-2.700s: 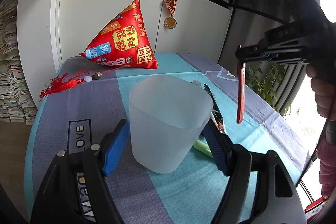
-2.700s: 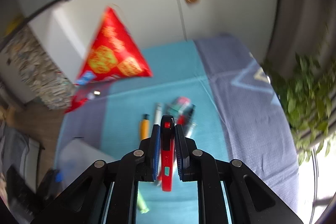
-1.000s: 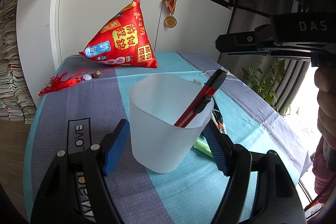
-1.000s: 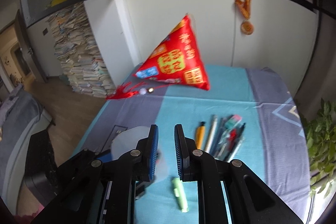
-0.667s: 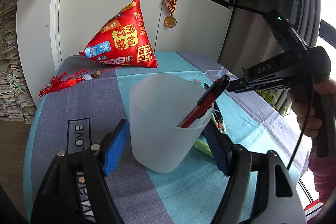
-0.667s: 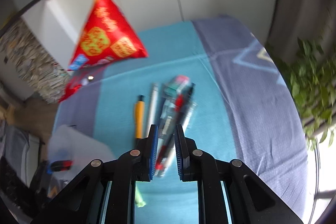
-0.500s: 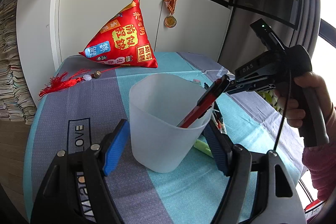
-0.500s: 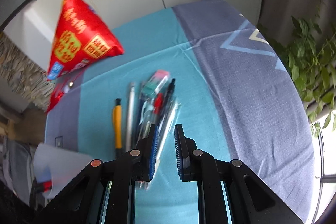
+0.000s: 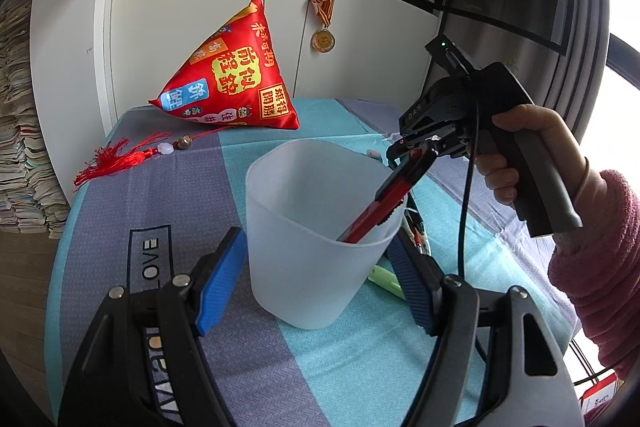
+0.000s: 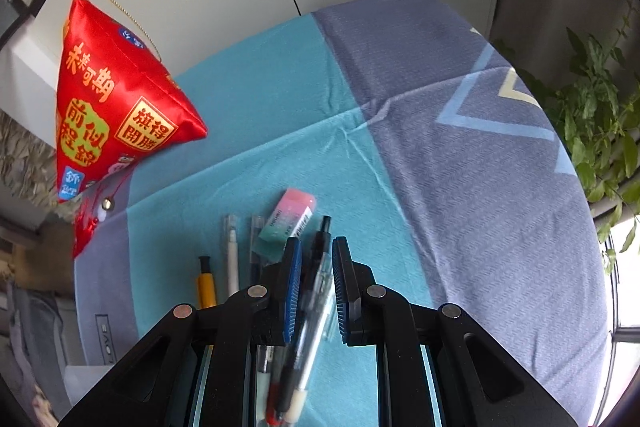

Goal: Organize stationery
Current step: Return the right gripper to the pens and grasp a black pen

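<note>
A frosted white cup (image 9: 312, 267) stands on the tablecloth with my left gripper (image 9: 316, 243) shut on it, a blue pad on either side. A red utility knife (image 9: 394, 195) leans inside the cup, its top over the right rim. My right gripper (image 10: 316, 247), held by a hand (image 9: 516, 147), points steeply down over a row of pens behind the cup. Its pads stand narrowly apart and grip nothing. A black pen (image 10: 316, 279) lies on the cloth under the gap. Beside it lie a pink-green eraser (image 10: 290, 219), a white pen (image 10: 231, 255) and a yellow pen (image 10: 206, 287).
A green highlighter (image 9: 386, 277) lies by the cup's right side. A red pyramid cushion (image 9: 232, 79) with a tassel (image 9: 116, 159) sits at the table's far end against white cupboards. A potted plant (image 10: 592, 131) stands past the right table edge.
The right gripper let the red knife go into the cup, then swung right and down over the pens. The left gripper and the cup have stayed still.
</note>
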`<control>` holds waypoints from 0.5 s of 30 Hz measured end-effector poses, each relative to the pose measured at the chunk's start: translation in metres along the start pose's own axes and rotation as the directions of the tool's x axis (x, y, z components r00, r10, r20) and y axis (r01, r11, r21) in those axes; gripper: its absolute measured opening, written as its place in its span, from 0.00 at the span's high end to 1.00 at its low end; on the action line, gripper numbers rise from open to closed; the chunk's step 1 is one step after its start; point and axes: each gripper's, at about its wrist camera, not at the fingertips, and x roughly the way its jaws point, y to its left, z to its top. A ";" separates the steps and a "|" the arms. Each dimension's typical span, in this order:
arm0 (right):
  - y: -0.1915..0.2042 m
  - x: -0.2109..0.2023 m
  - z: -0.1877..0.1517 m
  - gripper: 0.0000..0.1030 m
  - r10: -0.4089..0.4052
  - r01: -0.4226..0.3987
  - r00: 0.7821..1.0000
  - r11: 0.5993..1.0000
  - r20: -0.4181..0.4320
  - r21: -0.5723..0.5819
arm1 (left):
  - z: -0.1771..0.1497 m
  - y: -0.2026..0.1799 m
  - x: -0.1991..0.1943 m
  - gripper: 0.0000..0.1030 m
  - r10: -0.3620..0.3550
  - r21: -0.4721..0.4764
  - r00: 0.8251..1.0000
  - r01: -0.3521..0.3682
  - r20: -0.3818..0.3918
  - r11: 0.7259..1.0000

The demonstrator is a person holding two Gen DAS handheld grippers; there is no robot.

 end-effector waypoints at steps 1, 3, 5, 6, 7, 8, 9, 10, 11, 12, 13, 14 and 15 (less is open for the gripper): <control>0.001 0.004 0.002 0.86 -0.010 0.010 1.000 1.000 -0.006 0.005 | 0.000 0.000 0.000 0.31 0.000 0.000 1.000 0.000 0.000 1.000; 0.001 0.010 0.005 0.86 -0.023 0.023 1.000 1.000 -0.021 0.015 | 0.000 0.000 0.000 0.31 0.000 0.000 1.000 0.000 0.000 1.000; 0.001 0.015 0.007 0.86 -0.028 0.029 0.999 0.999 -0.036 0.025 | 0.000 0.000 0.000 0.31 0.000 0.000 1.000 0.000 0.000 1.000; 0.000 0.017 0.008 0.86 -0.026 0.027 0.999 0.999 -0.042 0.028 | 0.000 0.000 0.000 0.31 0.000 0.000 1.000 0.000 0.000 1.000; 0.000 0.019 0.008 0.86 -0.025 0.026 0.999 0.999 -0.048 0.031 | 0.000 0.000 0.000 0.31 0.000 0.000 1.000 0.000 0.000 1.000; 0.000 0.022 0.008 0.86 -0.026 0.028 0.998 0.999 -0.055 0.033 | 0.000 0.000 0.000 0.31 0.000 0.000 1.000 0.000 -0.001 1.000; 0.001 0.021 0.008 0.86 -0.030 0.032 0.998 0.999 -0.049 0.027 | 0.000 0.000 0.000 0.31 0.000 0.000 1.000 0.000 -0.001 1.000; 0.003 0.021 0.008 0.87 -0.038 0.039 0.998 0.999 -0.051 0.012 | 0.000 0.000 0.000 0.31 0.000 0.000 1.000 0.000 -0.001 1.000; 0.003 0.019 0.007 0.87 -0.042 0.042 0.998 0.999 -0.047 0.009 | 0.000 0.000 0.000 0.31 0.000 0.000 1.000 0.000 -0.001 1.000; 0.003 0.016 0.006 0.88 -0.035 0.036 0.999 0.999 -0.040 0.010 | 0.000 0.000 0.000 0.31 0.000 0.000 1.000 0.000 -0.001 1.000; 0.003 0.011 0.004 0.88 -0.027 0.027 0.999 1.000 -0.029 0.007 | 0.000 0.000 0.000 0.31 0.000 0.000 1.000 0.000 -0.001 1.000; 0.002 0.006 0.001 0.88 -0.021 0.021 1.000 1.000 -0.016 0.003 | 0.000 0.000 0.000 0.31 0.000 0.000 1.000 0.000 -0.001 1.000; 0.003 -0.002 -0.002 0.88 -0.014 0.014 1.000 1.000 0.000 -0.002 | 0.000 0.000 0.000 0.31 0.000 -0.001 1.000 0.000 -0.002 1.000</control>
